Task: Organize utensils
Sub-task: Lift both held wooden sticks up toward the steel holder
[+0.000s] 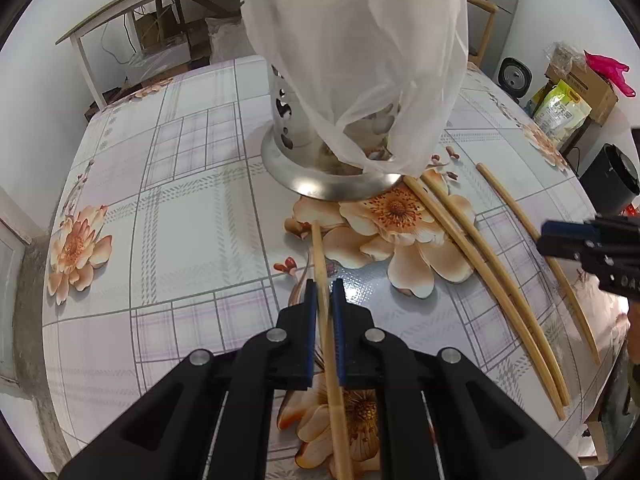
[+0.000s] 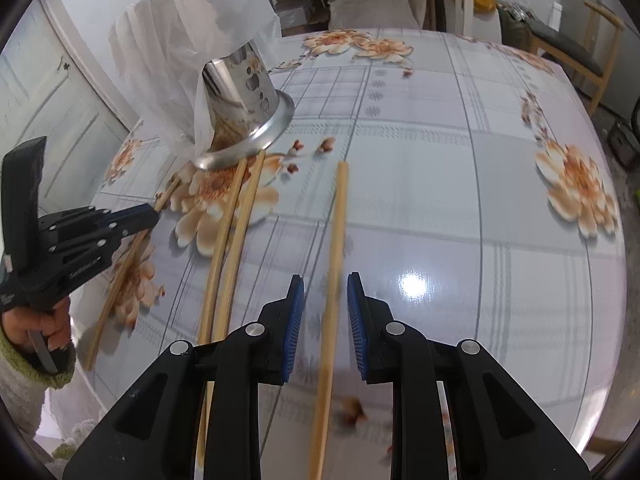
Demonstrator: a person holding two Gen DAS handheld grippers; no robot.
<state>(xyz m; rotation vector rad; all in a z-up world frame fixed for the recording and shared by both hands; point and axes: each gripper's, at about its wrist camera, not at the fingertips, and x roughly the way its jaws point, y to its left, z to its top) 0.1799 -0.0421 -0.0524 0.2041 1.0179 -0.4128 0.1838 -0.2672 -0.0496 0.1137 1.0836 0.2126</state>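
Bamboo chopsticks lay scattered on the flowered worktop [image 2: 460,184], all near the metal utensil holder [image 1: 316,160], which stood draped in a thin white plastic bag [image 1: 360,40]. One chopstick [image 1: 326,320] ran between the blue pads of the left tongs [image 1: 325,292], which were closed on it and gripped it; its far tip pointed toward the holder's flared base. In the right wrist view that same stick slanted across an orange printed flower at the left, with a hand [image 2: 44,326] in a pale cuffed sleeve clutching the left tool's handle.

A pair of chopsticks [image 2: 230,240] lay side by side, their far ends touching the holder's base. Just right of them lay a single chopstick [image 2: 336,264], between the pads of the right tongs [image 2: 325,284], which stood open with a clear gap on either side of it.

Beyond the worktop stood a wooden chair [image 2: 592,44] at the far right, and boxes and bags [image 1: 572,96] against the wall.
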